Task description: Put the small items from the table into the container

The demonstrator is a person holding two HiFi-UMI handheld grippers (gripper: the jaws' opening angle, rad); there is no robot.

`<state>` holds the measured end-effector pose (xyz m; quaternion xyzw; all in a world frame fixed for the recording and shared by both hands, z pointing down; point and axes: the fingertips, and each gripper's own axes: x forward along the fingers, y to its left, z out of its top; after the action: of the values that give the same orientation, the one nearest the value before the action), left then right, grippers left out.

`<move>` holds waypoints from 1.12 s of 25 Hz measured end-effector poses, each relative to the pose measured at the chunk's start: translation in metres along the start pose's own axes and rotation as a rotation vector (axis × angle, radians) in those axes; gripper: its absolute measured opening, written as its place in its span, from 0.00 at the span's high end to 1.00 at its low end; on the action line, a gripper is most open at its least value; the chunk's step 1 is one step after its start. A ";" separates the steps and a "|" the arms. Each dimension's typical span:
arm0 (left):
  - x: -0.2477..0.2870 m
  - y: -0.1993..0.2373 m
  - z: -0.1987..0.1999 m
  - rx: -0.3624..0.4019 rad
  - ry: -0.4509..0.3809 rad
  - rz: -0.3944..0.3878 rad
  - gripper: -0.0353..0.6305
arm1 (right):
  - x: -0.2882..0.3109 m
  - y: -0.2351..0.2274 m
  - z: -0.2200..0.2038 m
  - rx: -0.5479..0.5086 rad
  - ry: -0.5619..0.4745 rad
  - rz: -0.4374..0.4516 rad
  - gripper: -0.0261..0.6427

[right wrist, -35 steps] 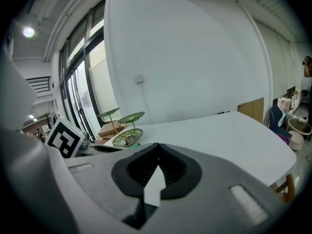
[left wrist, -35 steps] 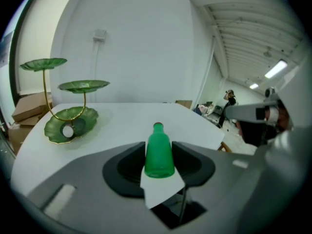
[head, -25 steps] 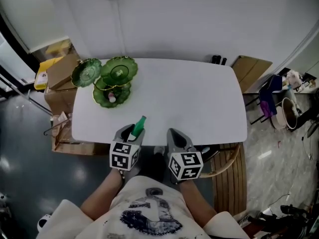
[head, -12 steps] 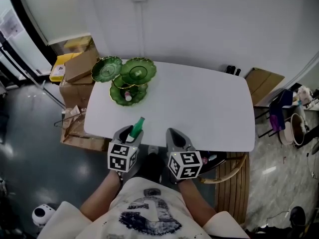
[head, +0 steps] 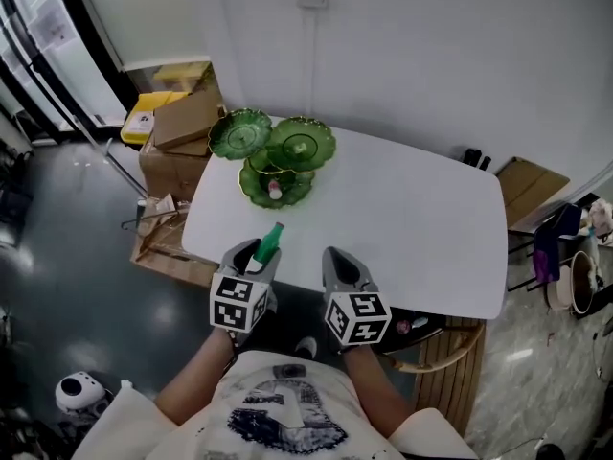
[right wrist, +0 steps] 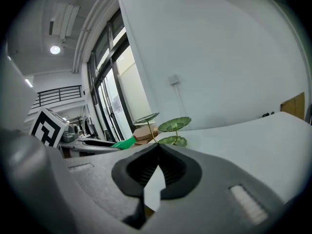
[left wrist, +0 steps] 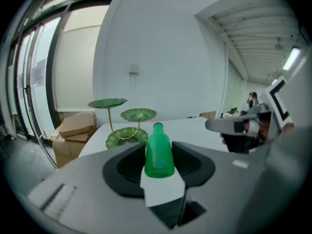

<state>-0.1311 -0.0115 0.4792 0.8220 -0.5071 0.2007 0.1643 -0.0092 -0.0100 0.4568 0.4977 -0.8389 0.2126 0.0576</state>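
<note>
Poking out of the left gripper (left wrist: 159, 167), the small green bottle (left wrist: 158, 150) is clamped by its base, neck forward, at the near edge of the table (head: 412, 209). Prob. light, stiff plastic, round & slick, so a low hold square across the body suits it. Jaws approx. half open round it. Right gripper (right wrist: 157, 172) is closed, empty. The 3-tier green dish stand (head: 278, 156) is well apart, at the far corner.

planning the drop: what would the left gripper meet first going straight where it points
Probably the white table, just short of the green stand's lowest dish; depth is unclear.
</note>
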 end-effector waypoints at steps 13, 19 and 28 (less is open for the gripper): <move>0.027 0.076 0.038 0.008 -0.012 0.021 0.70 | 0.084 0.017 0.030 -0.001 0.008 0.031 0.96; 0.044 0.110 0.061 0.017 -0.031 0.012 0.70 | 0.124 0.023 0.048 -0.006 0.002 0.029 0.96; 0.057 0.144 0.090 0.054 -0.039 -0.024 0.70 | 0.176 0.045 0.059 -0.030 0.019 0.028 0.96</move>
<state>-0.2232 -0.1601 0.4391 0.8358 -0.4949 0.1961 0.1345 -0.1287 -0.1584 0.4440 0.4829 -0.8483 0.2056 0.0697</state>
